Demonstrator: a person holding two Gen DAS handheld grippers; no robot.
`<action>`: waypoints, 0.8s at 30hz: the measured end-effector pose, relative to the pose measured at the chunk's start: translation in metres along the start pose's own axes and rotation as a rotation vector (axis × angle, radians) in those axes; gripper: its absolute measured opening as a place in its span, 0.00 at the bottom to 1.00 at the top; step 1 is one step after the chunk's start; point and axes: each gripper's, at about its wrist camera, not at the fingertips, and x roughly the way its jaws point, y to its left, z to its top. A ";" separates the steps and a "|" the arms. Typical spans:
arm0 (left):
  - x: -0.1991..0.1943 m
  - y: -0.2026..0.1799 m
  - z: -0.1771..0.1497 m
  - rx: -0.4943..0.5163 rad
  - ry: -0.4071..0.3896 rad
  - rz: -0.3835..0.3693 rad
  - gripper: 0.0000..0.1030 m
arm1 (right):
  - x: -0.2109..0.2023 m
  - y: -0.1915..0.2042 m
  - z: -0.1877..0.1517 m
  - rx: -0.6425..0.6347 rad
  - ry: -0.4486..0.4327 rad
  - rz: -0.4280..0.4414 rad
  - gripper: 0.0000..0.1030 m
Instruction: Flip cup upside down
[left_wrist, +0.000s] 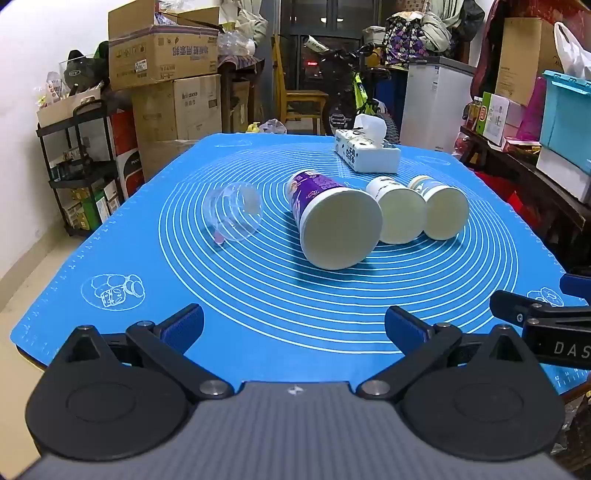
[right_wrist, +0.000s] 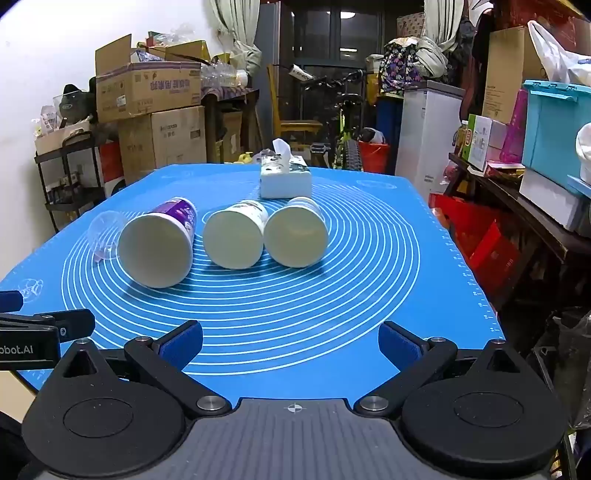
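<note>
Several cups lie on their sides on the blue mat (left_wrist: 258, 332), mouths toward me. A clear plastic cup (left_wrist: 236, 212) lies at the left, also in the right wrist view (right_wrist: 103, 234). Beside it lies a purple paper cup (left_wrist: 332, 218) (right_wrist: 159, 243), then a white paper cup (left_wrist: 397, 208) (right_wrist: 236, 232), then another white paper cup (left_wrist: 441, 206) (right_wrist: 297, 230). My left gripper (left_wrist: 293, 330) is open and empty, near the mat's front edge. My right gripper (right_wrist: 291, 343) is open and empty, to the right of the left one (right_wrist: 37, 332).
A tissue box (left_wrist: 367, 149) (right_wrist: 284, 179) stands at the far side of the mat. Cardboard boxes (left_wrist: 162, 74) and a black shelf (left_wrist: 77, 166) stand at the left. Shelves with bins (right_wrist: 554, 129) stand at the right. A bicycle (left_wrist: 351, 92) is behind.
</note>
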 end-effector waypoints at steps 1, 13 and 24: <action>0.000 0.000 0.000 -0.001 0.000 0.000 1.00 | 0.000 0.000 0.000 0.000 0.001 0.000 0.98; 0.000 0.000 0.001 -0.012 -0.001 -0.011 1.00 | 0.002 0.001 0.000 -0.012 0.008 -0.009 0.98; -0.003 0.001 0.001 -0.010 0.000 -0.010 1.00 | 0.002 0.000 -0.004 -0.015 0.010 -0.014 0.98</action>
